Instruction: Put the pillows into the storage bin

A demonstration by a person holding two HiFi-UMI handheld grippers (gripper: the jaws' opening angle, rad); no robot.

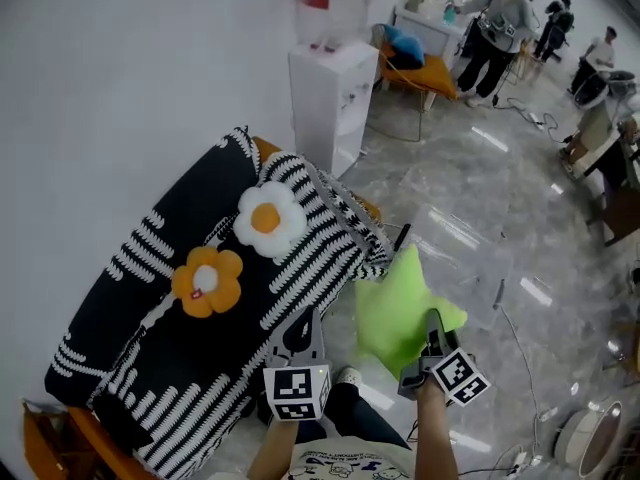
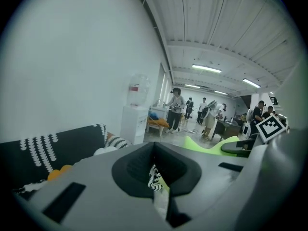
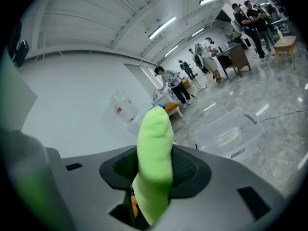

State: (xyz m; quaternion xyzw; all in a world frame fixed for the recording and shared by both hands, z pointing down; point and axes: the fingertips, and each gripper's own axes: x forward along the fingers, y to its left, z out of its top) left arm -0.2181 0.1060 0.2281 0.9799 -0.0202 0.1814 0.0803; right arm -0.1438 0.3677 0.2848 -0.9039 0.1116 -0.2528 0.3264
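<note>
green pillow [image 1: 395, 303]: near end hidden behind right gripper [image 1: 430, 333] | sofa [image 1: 120, 298]: near-left end cut off | water dispenser [image 1: 330, 88]: bottle top cut off | far people [image 1: 495, 28]: too small to make out

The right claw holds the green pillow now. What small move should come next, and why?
Probably carry the green pillow to the right until it hangs above the clear storage bin. The right claw is clamped on the pillow, while the bin stands on the floor, apart from it.
</note>
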